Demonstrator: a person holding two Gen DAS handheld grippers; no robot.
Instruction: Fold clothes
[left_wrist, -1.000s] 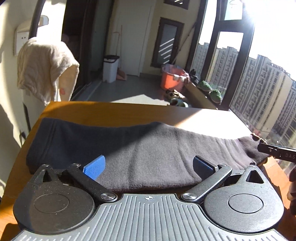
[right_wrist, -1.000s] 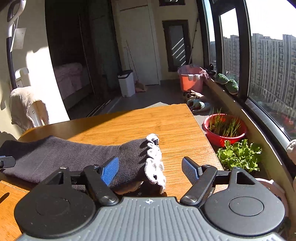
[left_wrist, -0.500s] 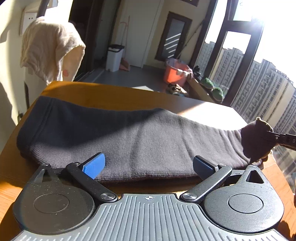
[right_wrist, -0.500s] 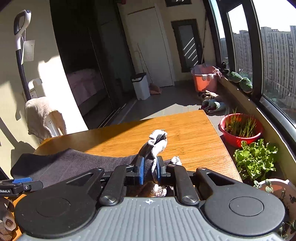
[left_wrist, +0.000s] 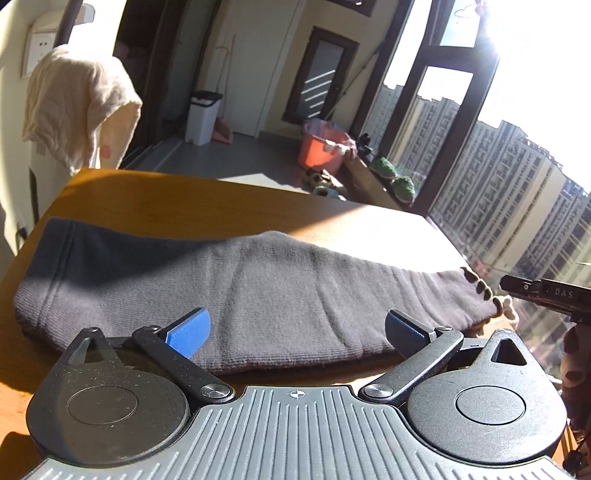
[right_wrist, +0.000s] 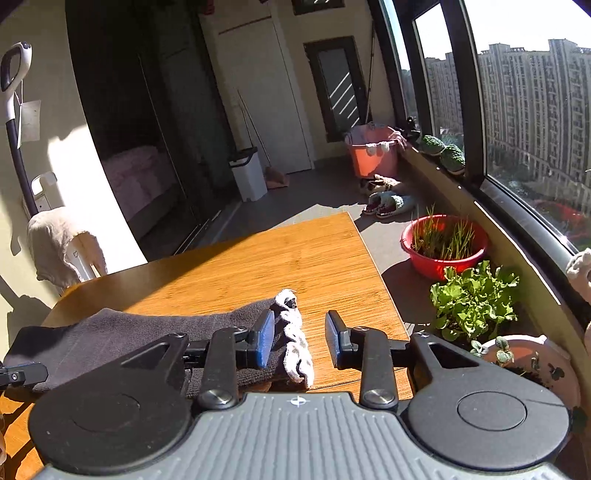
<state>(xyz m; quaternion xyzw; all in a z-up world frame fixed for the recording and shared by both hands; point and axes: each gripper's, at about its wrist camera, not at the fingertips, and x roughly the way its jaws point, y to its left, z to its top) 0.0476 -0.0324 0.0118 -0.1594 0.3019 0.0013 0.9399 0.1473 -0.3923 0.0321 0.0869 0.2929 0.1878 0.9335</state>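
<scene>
A dark grey knit garment (left_wrist: 258, 288) lies folded lengthwise across the wooden table (left_wrist: 177, 206). Its right end carries a white lace trim (right_wrist: 295, 343). My left gripper (left_wrist: 295, 328) is open at the garment's near edge, its blue pads above the fabric and holding nothing. My right gripper (right_wrist: 298, 343) is open around the trimmed end; the trim lies loose between its pads on the table (right_wrist: 306, 254). The right gripper's tip (left_wrist: 543, 295) shows at the left wrist view's right edge. The left gripper's tip (right_wrist: 18, 373) shows at the right wrist view's left edge.
A cream towel (left_wrist: 74, 107) hangs over a chair past the table's left end. Beside the table's right edge stand a red basin of grass (right_wrist: 443, 251), leafy plants (right_wrist: 472, 299) and a flower pot (right_wrist: 532, 362). A white bin (right_wrist: 249, 177) and orange bucket (right_wrist: 373, 151) sit farther back.
One second ago my right gripper was open; half a second ago it was shut on the white trim and lifting it. Now it has opened and the trim lies flat again. The left gripper stayed open.
</scene>
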